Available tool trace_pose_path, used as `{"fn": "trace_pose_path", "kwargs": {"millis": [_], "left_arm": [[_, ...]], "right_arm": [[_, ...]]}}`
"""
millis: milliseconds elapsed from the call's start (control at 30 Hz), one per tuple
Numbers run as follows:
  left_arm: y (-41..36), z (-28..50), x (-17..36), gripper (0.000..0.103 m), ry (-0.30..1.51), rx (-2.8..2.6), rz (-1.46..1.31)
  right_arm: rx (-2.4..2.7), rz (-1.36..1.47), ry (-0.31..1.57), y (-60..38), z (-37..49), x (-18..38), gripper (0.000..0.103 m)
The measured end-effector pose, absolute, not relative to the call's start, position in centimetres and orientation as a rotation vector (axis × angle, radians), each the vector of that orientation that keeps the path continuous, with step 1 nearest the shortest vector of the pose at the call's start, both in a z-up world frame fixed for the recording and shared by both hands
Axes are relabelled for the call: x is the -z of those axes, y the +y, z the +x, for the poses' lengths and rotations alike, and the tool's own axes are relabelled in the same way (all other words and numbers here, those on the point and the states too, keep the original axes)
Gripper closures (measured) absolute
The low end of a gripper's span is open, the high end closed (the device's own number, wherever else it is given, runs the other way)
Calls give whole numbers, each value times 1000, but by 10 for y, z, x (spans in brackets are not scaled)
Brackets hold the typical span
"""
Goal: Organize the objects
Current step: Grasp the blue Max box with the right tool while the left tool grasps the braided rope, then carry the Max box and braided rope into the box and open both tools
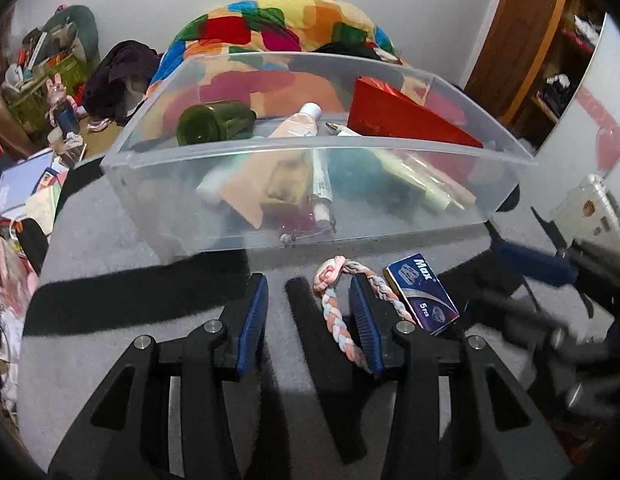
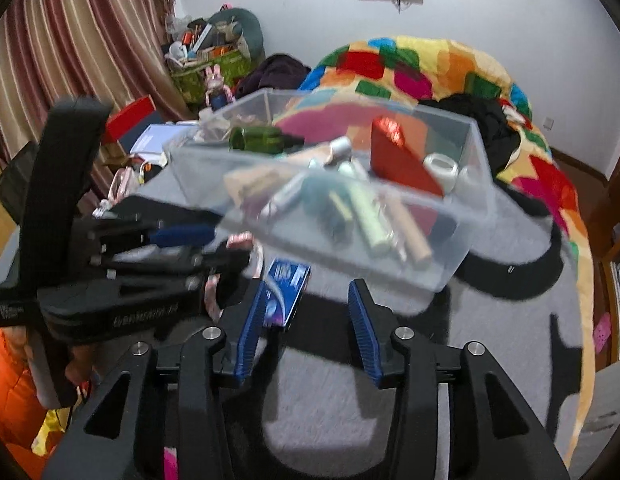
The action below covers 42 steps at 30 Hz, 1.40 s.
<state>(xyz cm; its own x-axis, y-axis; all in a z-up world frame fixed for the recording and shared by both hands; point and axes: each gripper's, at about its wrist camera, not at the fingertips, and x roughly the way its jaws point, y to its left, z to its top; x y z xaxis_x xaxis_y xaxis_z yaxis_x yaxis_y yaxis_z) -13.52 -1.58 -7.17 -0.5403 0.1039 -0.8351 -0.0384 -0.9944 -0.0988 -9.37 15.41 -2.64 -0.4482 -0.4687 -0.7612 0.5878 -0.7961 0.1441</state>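
A clear plastic bin (image 1: pixel 506 184) sits on a grey blanket and holds a green bottle (image 1: pixel 214 122), tubes and a red box (image 1: pixel 406 118). In front of it lie a braided pink-and-blue band (image 1: pixel 336 308) and a small blue "Max" box (image 1: pixel 424 292). My left gripper (image 1: pixel 310 312) is open, its right finger resting over the band. In the right wrist view the bin (image 2: pixel 476 188) is ahead and the blue box (image 2: pixel 286 292) lies by the left finger of my open right gripper (image 2: pixel 306 320). The left gripper (image 2: pixel 182 248) shows there too, blurred.
A colourful patchwork quilt (image 2: pixel 430 64) is heaped behind the bin. Books and papers (image 1: pixel 26 184) lie at the left. A cluttered green basket (image 2: pixel 206 68) stands by the striped curtain (image 2: pixel 70 40). A wooden shelf (image 1: pixel 550 52) is at the right.
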Motion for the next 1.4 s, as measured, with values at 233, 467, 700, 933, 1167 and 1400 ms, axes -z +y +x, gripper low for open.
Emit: {"fn": "trace_pose_path", "kwargs": {"millis": [233, 467, 700, 933, 1167, 1400], "left_arm": [[-12, -131, 73, 92, -33, -2738, -1437], [-30, -111, 68, 92, -108, -2777, -1387], [-44, -98, 52, 92, -211, -2803, -1318], [-38, -92, 31, 92, -237, -2811, -1226], [-35, -91, 3, 92, -256, -2850, -1109], [-42, -97, -21, 92, -266, -2914, -1019]], "right_arm": [[2200, 1141, 197, 149, -87, 37, 59], [2202, 1142, 274, 131, -85, 49, 59], [2231, 1107, 284, 132, -79, 48, 76], [2270, 1076, 193, 148, -71, 33, 76], [2340, 972, 100, 165, -71, -3, 76], [2418, 870, 24, 177, -86, -35, 76]]}}
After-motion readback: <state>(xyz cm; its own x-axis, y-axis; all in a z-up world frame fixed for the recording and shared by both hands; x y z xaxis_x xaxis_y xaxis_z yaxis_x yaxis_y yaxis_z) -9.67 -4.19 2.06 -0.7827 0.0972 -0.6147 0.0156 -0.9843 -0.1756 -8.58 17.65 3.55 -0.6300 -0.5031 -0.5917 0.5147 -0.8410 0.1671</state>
